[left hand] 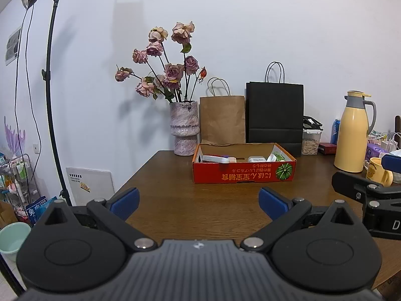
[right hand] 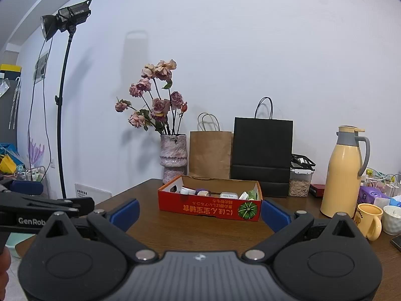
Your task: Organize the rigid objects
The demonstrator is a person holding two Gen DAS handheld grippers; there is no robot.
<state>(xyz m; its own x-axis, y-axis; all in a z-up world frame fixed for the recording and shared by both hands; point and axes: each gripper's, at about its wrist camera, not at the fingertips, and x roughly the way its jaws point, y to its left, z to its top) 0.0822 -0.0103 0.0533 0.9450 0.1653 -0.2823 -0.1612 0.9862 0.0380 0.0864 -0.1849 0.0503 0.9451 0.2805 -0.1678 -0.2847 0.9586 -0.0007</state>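
Facing a red box (left hand: 244, 173), both grippers gape, empty.

On the table (left hand: 175, 200), the box (left hand: 244, 173) sits before two bags (left hand: 250, 118).

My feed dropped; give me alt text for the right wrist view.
Open right gripper hovers empty over a wooden table, facing a red cardboard box of small items. Behind stand a vase of dried roses, paper bags and a yellow thermos.

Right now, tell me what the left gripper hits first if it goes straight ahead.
Most likely the red cardboard box, front wall first. The left gripper is open and holds nothing, with bare table between; depth is uncertain.
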